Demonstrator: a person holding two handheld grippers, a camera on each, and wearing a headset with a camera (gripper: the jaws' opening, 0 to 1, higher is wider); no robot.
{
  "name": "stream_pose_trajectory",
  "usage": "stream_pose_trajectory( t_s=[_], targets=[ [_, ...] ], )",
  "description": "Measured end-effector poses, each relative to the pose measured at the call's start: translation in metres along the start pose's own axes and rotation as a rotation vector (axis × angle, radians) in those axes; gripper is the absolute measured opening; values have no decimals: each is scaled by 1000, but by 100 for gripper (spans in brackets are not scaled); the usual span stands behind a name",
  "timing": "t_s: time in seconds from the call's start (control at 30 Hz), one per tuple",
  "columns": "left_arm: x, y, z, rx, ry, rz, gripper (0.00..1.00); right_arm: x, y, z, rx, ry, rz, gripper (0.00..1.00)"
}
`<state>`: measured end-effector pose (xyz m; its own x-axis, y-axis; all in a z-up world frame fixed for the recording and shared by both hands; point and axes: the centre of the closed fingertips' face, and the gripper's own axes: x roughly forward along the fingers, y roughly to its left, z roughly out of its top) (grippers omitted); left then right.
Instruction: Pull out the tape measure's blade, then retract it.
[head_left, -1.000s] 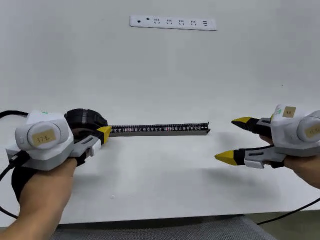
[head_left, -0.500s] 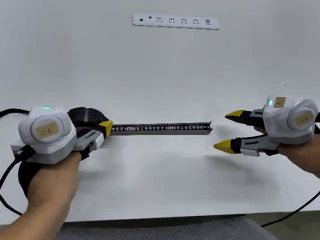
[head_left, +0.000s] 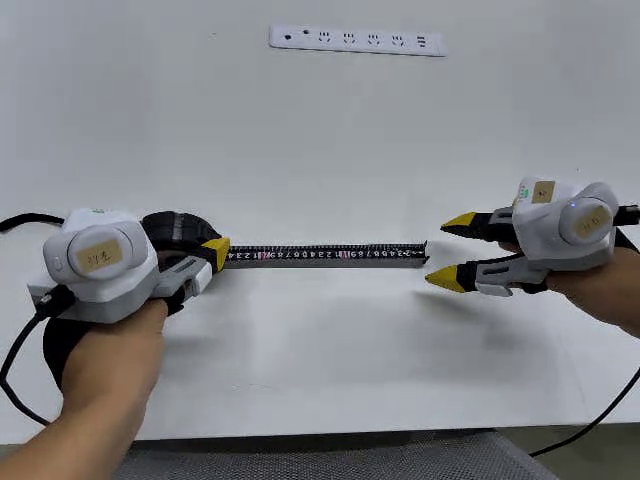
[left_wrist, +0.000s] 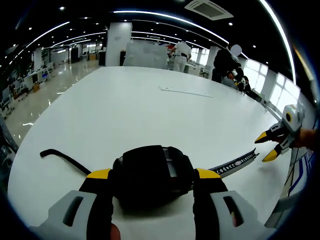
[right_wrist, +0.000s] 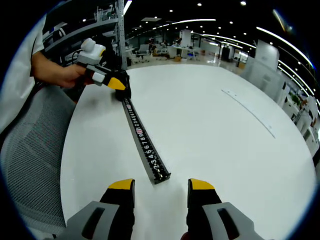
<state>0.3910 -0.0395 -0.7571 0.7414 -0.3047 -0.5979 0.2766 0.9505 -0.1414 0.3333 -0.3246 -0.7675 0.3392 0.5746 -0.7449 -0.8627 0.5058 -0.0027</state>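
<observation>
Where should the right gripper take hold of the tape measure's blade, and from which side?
The free tip of the blade, approached straight from its end: it points at the right gripper, whose open jaws straddle its line, while the left gripper clamps the case.

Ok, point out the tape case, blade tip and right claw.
tape case (left_wrist: 152, 172), left gripper view, top of black housing.
blade tip (right_wrist: 159, 174), right gripper view, end of the strip.
right claw (head_left: 437, 254), head view, midway between yellow tips.
</observation>
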Motion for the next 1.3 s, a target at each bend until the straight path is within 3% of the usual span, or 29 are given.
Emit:
stream_pose_trajectory(
  t_s=[0.77, 1.3],
  targets=[
    [1, 0, 0, -2, -1, -4, 60, 22, -1, -2, -121, 62, 74, 21],
    [2, 1, -1, -5, 1, -6, 60, 26, 1, -2, -134, 43, 101, 12]
  ],
)
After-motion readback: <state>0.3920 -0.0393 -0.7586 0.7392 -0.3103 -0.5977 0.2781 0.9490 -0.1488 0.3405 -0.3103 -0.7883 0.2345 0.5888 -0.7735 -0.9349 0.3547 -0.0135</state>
